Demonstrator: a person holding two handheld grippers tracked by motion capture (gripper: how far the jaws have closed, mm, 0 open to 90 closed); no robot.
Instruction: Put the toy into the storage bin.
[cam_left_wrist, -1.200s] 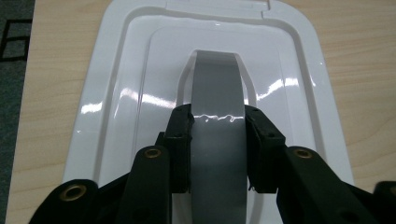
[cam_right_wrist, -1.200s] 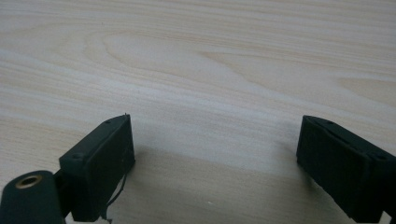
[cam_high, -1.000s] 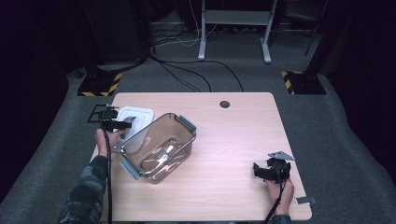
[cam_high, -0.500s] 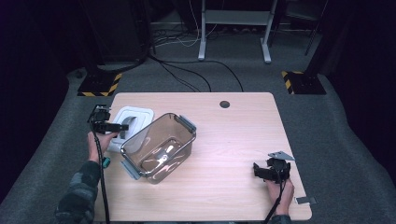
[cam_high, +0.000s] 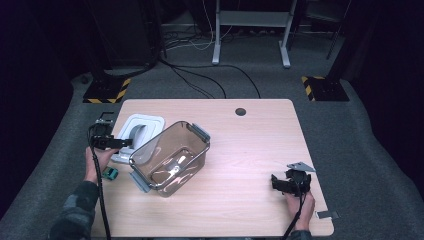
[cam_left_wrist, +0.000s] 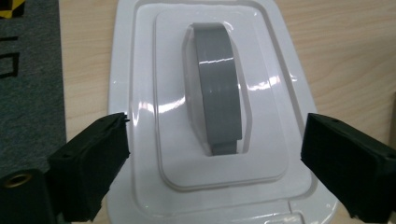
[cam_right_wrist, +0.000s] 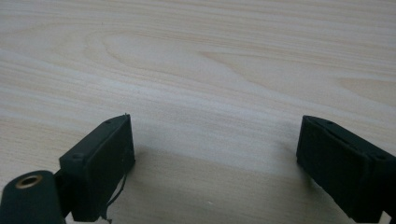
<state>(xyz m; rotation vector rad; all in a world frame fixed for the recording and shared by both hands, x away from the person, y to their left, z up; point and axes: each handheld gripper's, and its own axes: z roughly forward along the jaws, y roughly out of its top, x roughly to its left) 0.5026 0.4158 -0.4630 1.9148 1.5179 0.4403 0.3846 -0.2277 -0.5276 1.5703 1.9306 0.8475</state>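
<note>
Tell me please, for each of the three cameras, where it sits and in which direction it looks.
High view: above the person's side, looking forward and down on the table; shows both forearms, left gripper and right gripper.
Left gripper view: rides that gripper, looking down between its open jaws at the white lid with its grey handle.
Right gripper view: rides that gripper, looking between open jaws at bare table.
Shared: the lid appears in the high and left gripper views.

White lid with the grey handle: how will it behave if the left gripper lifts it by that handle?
The lid looks like thin moulded plastic, so probably light and fairly stiff. Its glossy surface may be slippery, but the raised grey handle gives the open left gripper a narrow bar to pinch. Lying flat on the table, it is unlikely to roll; it may swing when lifted.
</note>
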